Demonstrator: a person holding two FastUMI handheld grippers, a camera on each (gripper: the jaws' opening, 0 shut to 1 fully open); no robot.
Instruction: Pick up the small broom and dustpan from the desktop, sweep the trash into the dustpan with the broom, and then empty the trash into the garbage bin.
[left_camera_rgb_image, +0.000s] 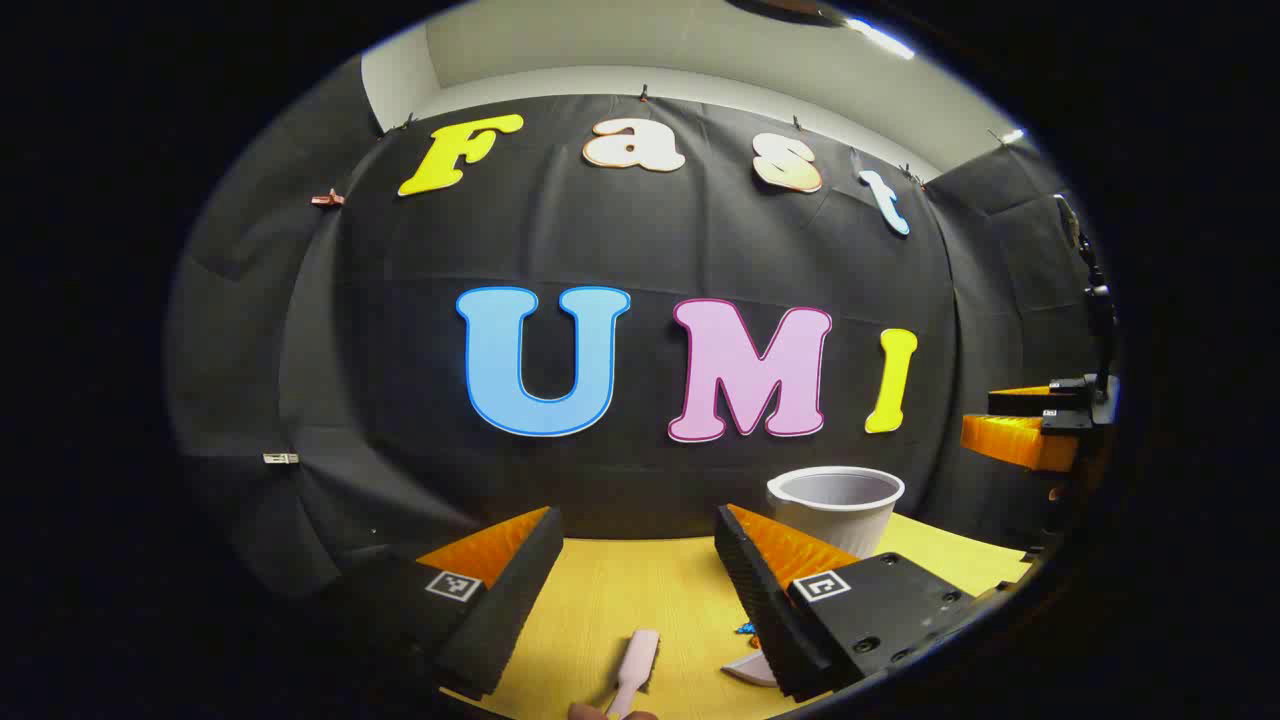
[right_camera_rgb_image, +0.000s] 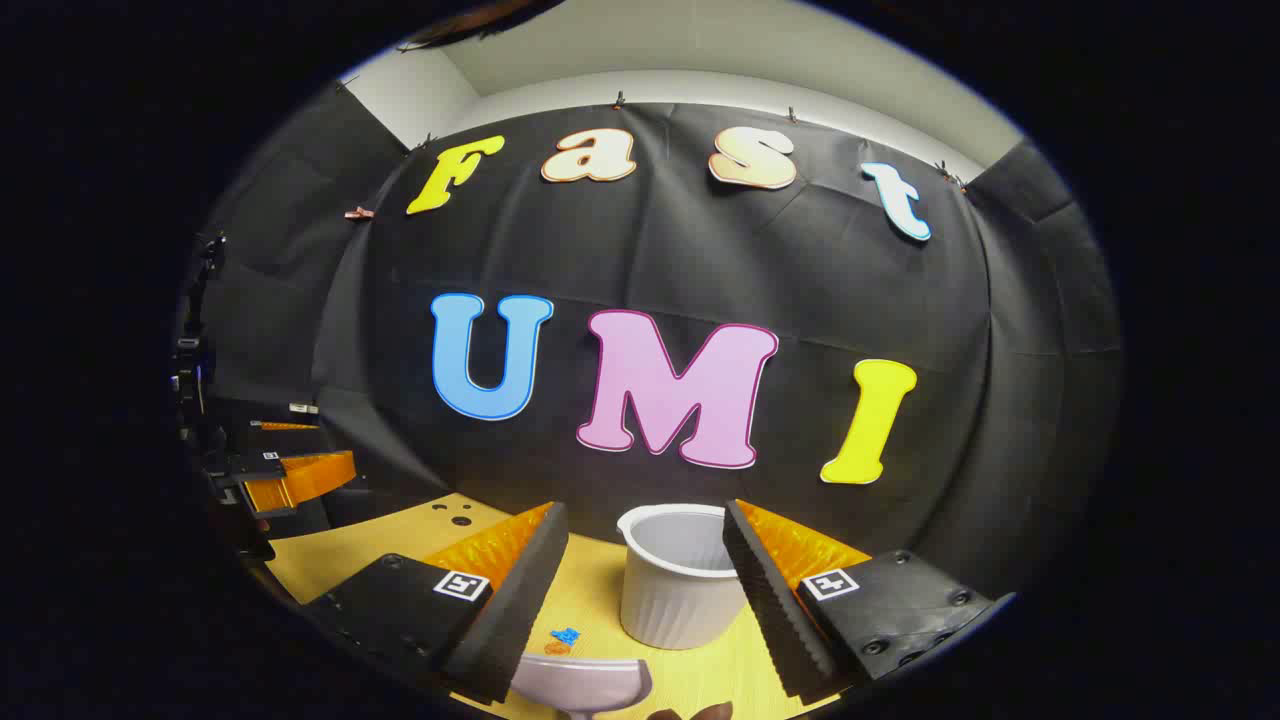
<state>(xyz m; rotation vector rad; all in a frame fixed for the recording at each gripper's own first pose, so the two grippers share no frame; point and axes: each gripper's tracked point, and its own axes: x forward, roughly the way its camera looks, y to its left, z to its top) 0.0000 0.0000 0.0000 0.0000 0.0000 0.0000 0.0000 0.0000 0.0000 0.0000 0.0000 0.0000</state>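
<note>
On the yellow desktop (left_camera_rgb_image: 640, 600), white bin (left_camera_rgb_image: 836, 508).

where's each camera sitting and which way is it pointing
Left gripper view: rides on the left gripper, facing the booth wall over the yellow desktop; right gripper at right edge.
Right gripper view: rides on the right gripper, facing the wall; left gripper at left.
Shared: white bin.

Black cloth wall (left_camera_rgb_image: 640, 250), yellow wooden desktop (left_camera_rgb_image: 640, 600), pale ceiling (right_camera_rgb_image: 720, 50)
</note>
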